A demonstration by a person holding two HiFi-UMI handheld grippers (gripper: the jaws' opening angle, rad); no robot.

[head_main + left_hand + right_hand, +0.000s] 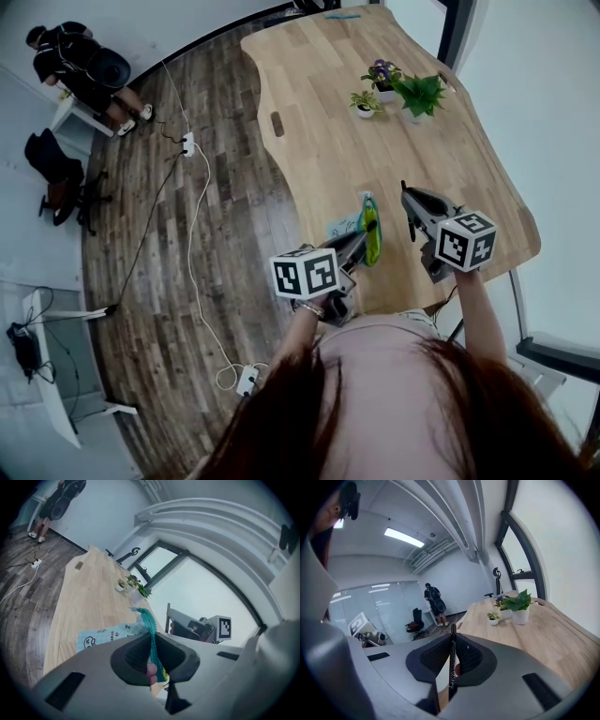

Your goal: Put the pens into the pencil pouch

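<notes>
Here, black pen (452,672) upright across the right tool (453,641).

Head view: high, looking steeply down on table (319,94). Gripper views: close behind own jaws, above table's near end, facing its far end. All three share potted plants (403,89).

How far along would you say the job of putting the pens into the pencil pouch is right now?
Done: nothing I can confirm; the inside of the pencil pouch is not visible. In hand: the left gripper is shut on the pouch's teal zipper edge, and the right gripper grips a black pen, apart from the pouch. Left: getting that pen inside.
</notes>
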